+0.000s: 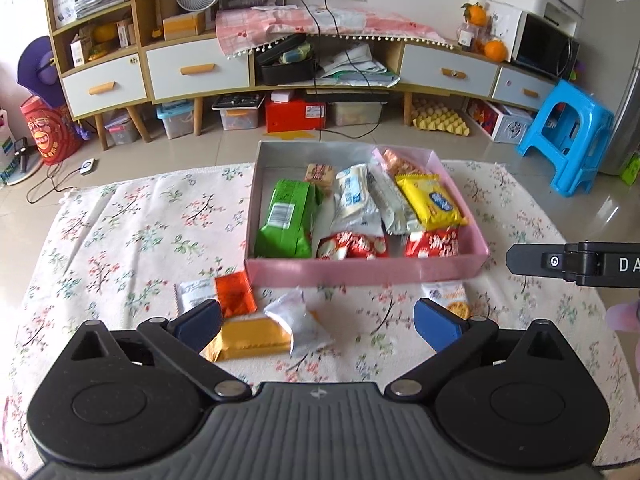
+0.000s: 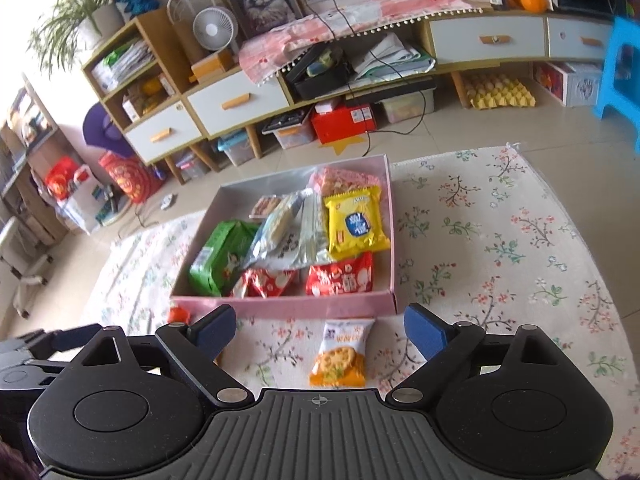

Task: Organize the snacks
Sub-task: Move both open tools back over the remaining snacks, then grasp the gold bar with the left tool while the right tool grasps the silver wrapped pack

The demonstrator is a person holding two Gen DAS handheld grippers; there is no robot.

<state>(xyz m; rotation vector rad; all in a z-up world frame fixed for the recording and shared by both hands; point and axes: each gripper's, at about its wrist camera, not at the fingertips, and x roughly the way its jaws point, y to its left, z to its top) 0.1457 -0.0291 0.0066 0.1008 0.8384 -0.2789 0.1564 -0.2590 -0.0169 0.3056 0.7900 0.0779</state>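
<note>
A pink box (image 1: 360,270) on the floral cloth holds several snacks, among them a green packet (image 1: 286,220), a yellow packet (image 1: 432,202) and red packets (image 1: 352,245). In front of the box lie an orange packet (image 1: 235,294), a golden packet (image 1: 250,340), a white packet (image 1: 298,320) and a cracker packet (image 1: 450,298). My left gripper (image 1: 318,320) hovers open above the golden and white packets and holds nothing. My right gripper (image 2: 320,330) stands open in front of the pink box (image 2: 300,306), over the cracker packet (image 2: 340,356), with nothing gripped.
The floral cloth (image 2: 500,240) stretches bare to the right of the box. Beyond the table's far edge are tiled floor, a long cabinet (image 1: 192,68) with drawers and a blue stool (image 1: 568,136). One finger of my right gripper (image 1: 532,260) juts in at the right of the left wrist view.
</note>
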